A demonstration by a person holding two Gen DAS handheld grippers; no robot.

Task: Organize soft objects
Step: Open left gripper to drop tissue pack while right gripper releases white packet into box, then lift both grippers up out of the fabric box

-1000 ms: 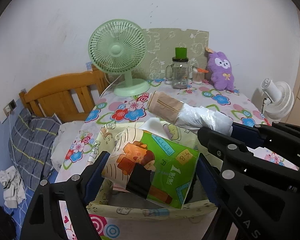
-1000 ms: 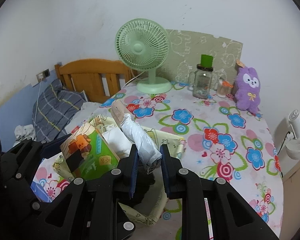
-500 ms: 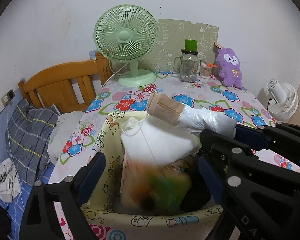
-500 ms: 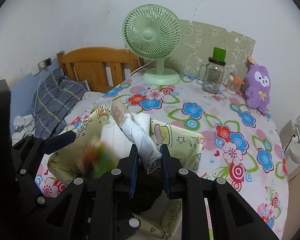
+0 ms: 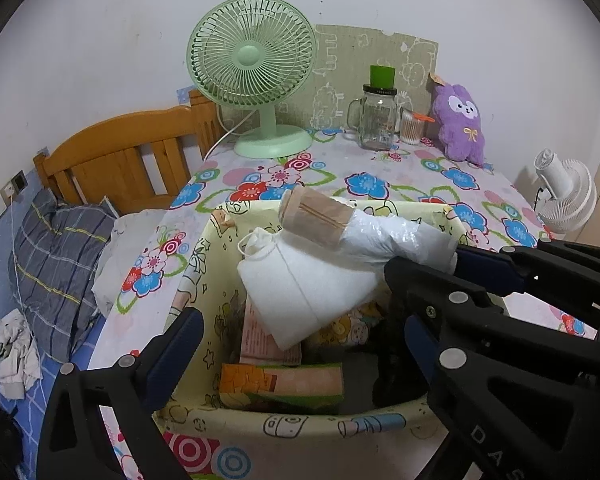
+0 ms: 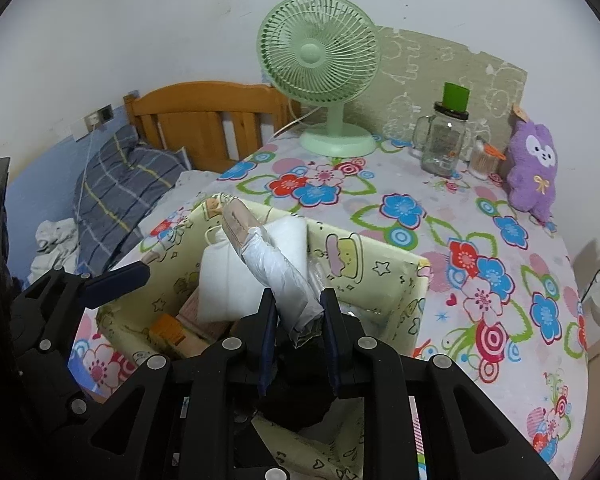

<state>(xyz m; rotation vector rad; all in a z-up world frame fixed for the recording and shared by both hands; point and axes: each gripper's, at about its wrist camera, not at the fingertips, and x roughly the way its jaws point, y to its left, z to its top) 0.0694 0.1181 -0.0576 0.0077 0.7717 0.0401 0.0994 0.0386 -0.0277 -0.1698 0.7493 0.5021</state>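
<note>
A yellow cartoon-print fabric basket (image 5: 300, 424) stands on the flowered table. My left gripper (image 5: 300, 332) hangs over it with jaws opening wide and nothing pressed between its pads. Below it a green and orange tissue pack (image 5: 284, 388) lies on the basket floor, beside a pink pack (image 5: 260, 340). A white drawstring pouch (image 5: 300, 280) leans inside. My right gripper (image 6: 298, 300) is shut on the near end of a plastic-wrapped roll (image 6: 276, 268) with a beige tip, held slanting over the basket (image 6: 380, 268). One left finger (image 6: 116, 280) shows at the basket's left rim.
At the table's back stand a green fan (image 5: 252, 60), a glass jar (image 5: 376, 120) and a purple plush (image 5: 460, 124). A small white fan (image 5: 564, 196) sits off the right edge. A wooden headboard (image 5: 120, 160) and plaid pillow (image 5: 56, 256) lie left.
The green tissue pack left my left gripper and fell into the basket. The left jaws spread wider. Both grippers sank a little toward the basket; the right kept its grip on the roll.
</note>
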